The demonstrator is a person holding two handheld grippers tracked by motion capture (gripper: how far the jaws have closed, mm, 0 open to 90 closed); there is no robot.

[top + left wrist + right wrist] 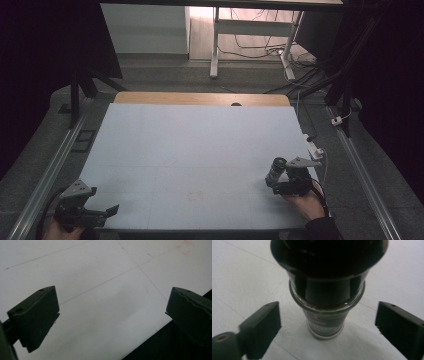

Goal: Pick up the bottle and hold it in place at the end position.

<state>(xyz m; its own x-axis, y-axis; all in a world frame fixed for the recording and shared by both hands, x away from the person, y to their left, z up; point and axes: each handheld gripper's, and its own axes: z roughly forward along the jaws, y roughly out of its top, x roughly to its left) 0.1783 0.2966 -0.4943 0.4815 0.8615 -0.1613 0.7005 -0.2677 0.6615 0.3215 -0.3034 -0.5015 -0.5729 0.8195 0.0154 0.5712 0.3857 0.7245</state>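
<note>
A dark pepper-grinder-like jar (275, 171) with a black top and a glass lower part stands on the white table sheet (195, 150) at the right front. In the right gripper view the jar (327, 297) rises between the two black jaws, which stand wide apart and do not touch it. My right gripper (280, 186) sits just behind the jar, held by a hand. My left gripper (111, 210) is open at the table's front left corner. Its jaws are spread over bare sheet (105, 297) in the left gripper view.
Thin pencil lines and a small red square mark (185, 247) cross the sheet. A white power strip (314, 148) lies at the right edge. The table's front edge (160, 340) runs close under my left gripper. Metal rails (50, 170) flank the table.
</note>
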